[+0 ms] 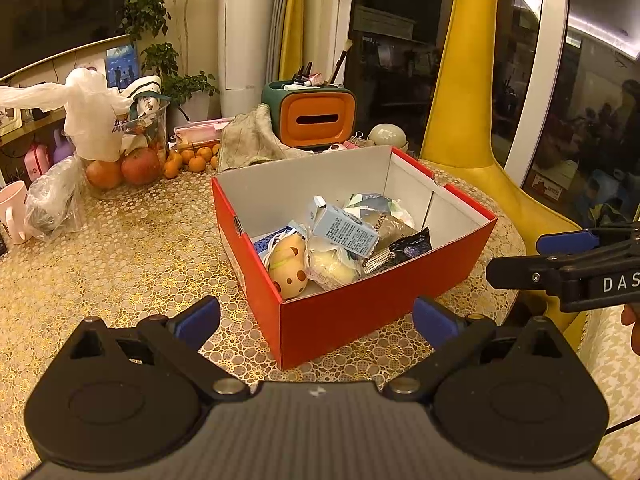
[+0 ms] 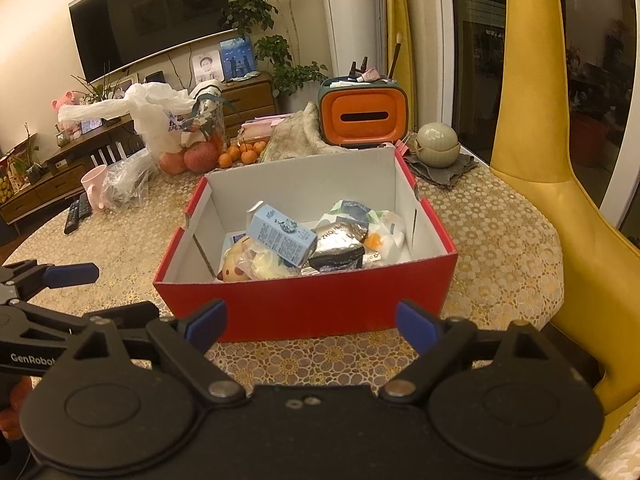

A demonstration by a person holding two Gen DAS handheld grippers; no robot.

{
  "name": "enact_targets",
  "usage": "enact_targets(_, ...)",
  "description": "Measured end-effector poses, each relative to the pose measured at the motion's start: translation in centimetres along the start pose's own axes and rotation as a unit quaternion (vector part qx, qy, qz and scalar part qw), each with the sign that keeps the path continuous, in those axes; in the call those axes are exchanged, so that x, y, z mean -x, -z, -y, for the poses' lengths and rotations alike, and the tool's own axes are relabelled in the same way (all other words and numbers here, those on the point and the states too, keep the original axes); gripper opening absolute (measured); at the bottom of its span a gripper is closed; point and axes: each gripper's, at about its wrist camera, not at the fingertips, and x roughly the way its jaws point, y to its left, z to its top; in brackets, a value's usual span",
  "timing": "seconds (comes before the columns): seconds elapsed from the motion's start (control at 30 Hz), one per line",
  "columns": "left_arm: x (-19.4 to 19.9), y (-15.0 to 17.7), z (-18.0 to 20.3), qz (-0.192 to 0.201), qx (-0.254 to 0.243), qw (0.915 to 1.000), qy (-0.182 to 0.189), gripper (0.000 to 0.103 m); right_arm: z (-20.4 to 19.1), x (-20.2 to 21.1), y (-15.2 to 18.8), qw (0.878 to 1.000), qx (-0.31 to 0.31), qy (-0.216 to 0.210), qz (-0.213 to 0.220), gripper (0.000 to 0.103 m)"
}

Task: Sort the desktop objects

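In the left wrist view my left tool [image 1: 316, 322] is spread wide and empty at the lower frame, short of the red cardboard box [image 1: 360, 312] at centre on the gold patterned surface [image 1: 132, 264], likely because the small items are already collected inside. In the right wrist view my right tool [image 2: 312, 326] is likewise spread and empty below the box, where the pale blue carton [image 2: 280, 238] lies atop the packets.

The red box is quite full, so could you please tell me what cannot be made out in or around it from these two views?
- Red box floor: hidden in both views by the piled items.
- Print on the blue carton: too small to read.
- Spotted toy: right wrist view, partly behind the box's near wall.
- Right gripper: left wrist view, body cut off by the right edge.
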Motion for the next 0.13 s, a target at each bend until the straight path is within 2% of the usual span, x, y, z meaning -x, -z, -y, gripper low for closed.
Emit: enact_targets(0.13,0.24,-0.11,-0.36,0.007,-0.004,1.0,0.004,0.103,-0.04,-0.12,0.01,1.0,-0.001,0.002,-0.002,0.092)
